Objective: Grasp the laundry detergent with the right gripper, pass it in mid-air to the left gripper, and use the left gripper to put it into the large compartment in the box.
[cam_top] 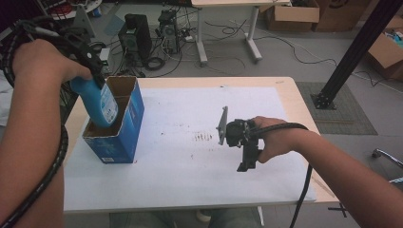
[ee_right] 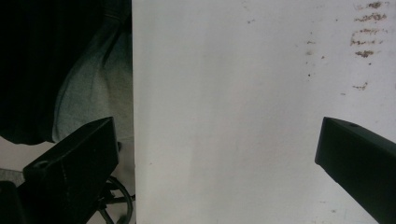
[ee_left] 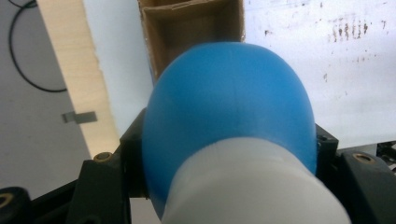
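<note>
Far left in high view: left hand (cam_top: 40, 61) raised, wrist bent down, left gripper (cam_top: 97, 78) pointing steeply down, jaws clamped on neck end of blue bottle (cam_top: 100, 102). Bottle tilted, lower end dipping into near compartment of blue carton (cam_top: 124, 128); touching bottom or not – can't tell, hidden by carton wall. From left gripper view: bottle's rounded shoulder (ee_left: 229, 107) w/ white cap nearest cam, pinched betw. both black jaws, brown divided carton interior (ee_left: 191, 32) beyond. Carton upright near table's left edge, on white sheet (cam_top: 190, 166); little room left of it, wide bare sheet to its right, faint brown smudges (cam_top: 203, 137) mid-sheet. Further right: right hand (cam_top: 275, 142) low over sheet, forearm in from lower right, right gripper (cam_top: 247, 159) aimed toward near edge, jaws wide apart, nothing betw. them. Right gripper view: sheet's edge (ee_right: 133, 116), grey trousers past it.
</note>
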Available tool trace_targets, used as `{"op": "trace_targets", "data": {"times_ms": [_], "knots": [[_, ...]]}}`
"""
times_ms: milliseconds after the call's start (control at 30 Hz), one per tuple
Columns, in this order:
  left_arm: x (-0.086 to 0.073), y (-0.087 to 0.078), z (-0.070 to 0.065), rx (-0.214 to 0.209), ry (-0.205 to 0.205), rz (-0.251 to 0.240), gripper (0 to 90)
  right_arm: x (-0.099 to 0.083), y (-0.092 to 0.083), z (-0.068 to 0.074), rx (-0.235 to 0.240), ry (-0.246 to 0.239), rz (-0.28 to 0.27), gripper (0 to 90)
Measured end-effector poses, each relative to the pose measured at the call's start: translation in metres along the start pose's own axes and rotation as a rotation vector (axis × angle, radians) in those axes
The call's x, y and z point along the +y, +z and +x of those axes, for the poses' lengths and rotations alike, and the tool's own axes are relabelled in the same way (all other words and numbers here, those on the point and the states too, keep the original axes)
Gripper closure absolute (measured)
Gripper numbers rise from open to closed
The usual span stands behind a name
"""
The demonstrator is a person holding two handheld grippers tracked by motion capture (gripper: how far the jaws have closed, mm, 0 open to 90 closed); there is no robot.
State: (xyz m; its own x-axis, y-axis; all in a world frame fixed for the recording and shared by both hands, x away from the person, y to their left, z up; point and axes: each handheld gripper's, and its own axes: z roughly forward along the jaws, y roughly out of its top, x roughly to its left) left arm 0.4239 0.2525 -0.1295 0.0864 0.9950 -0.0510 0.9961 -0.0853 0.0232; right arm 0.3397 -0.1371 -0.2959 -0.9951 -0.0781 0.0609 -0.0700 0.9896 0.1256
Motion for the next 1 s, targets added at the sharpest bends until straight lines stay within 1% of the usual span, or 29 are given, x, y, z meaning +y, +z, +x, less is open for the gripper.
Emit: {"op": "trace_targets", "data": {"times_ms": [33,67,100,133,167,200,267,300,333,400,433,500,533,567,600,633,700,733,767,933,967,1000], "knots": [[0.000,0.000,0.000,0.000,0.000,0.000,38.2,0.000,0.000,0.000,0.000,0.000,0.000,0.0],[0.001,0.010,0.002,-0.003,-0.001,0.010,38.2,0.000,0.000,0.000,0.002,0.000,0.001,0.0],[0.001,0.015,0.003,-0.001,-0.001,0.016,38.3,0.000,0.000,0.000,0.003,0.001,0.001,0.0],[0.002,0.020,0.003,0.002,0.001,0.018,38.3,0.000,0.000,0.000,0.003,0.001,0.001,0.0],[0.002,0.020,0.003,0.002,0.001,0.018,38.3,0.000,0.000,0.000,0.004,0.000,0.001,0.0],[0.002,0.028,0.003,0.011,0.002,0.021,38.3,0.000,0.000,0.000,0.004,0.000,0.001,0.0],[0.003,0.036,0.003,0.019,0.006,0.021,38.3,0.000,0.000,0.000,0.004,0.002,0.004,0.0],[0.003,0.036,0.003,0.019,0.006,0.021,38.3,0.000,0.000,0.000,0.004,0.002,0.004,0.0],[0.004,0.046,0.002,0.038,0.015,0.023,38.3,-0.001,0.001,0.000,0.003,-0.001,0.001,0.0],[0.004,0.054,0.001,0.050,0.017,0.017,38.3,-0.001,0.001,0.000,0.004,-0.001,0.001,0.0],[0.004,0.057,0.001,0.052,0.018,0.015,38.3,-0.001,0.001,0.000,0.006,0.007,0.004,0.0],[0.005,0.065,0.002,0.052,0.019,0.018,38.3,-0.001,0.002,0.000,0.008,0.002,0.006,0.0],[0.005,0.065,0.002,0.052,0.019,0.018,38.3,-0.001,0.002,0.000,0.008,0.002,0.006,0.0],[0.005,0.073,0.003,0.048,0.016,0.025,38.3,-0.001,0.002,0.000,0.008,0.005,0.005,0.0],[0.006,0.077,0.003,0.048,0.019,0.026,38.3,0.000,0.003,0.001,0.008,0.005,0.003,0.0],[0.006,0.085,0.004,0.045,0.017,0.031,38.3,0.000,0.004,0.000,0.012,0.005,0.004,0.0],[0.006,0.094,0.004,0.041,0.019,0.033,38.3,0.000,0.005,0.000,0.013,0.005,0.005,0.0],[0.006,0.094,0.004,0.041,0.019,0.033,38.3,0.000,0.005,0.000,0.016,0.005,0.006,0.0],[0.006,0.098,0.005,0.038,0.015,0.035,38.3,0.000,0.006,0.000,0.017,0.005,0.007,0.0],[0.006,0.119,0.007,0.034,0.023,0.049,38.3,0.000,0.007,0.000,0.020,0.006,0.009,0.0],[0.006,0.122,0.008,0.033,0.021,0.051,38.3,0.000,0.007,0.000,0.020,0.006,0.009,0.0],[0.006,0.122,0.008,0.033,0.021,0.051,38.3,0.000,0.007,0.000,0.023,0.006,0.010,0.0]]}}
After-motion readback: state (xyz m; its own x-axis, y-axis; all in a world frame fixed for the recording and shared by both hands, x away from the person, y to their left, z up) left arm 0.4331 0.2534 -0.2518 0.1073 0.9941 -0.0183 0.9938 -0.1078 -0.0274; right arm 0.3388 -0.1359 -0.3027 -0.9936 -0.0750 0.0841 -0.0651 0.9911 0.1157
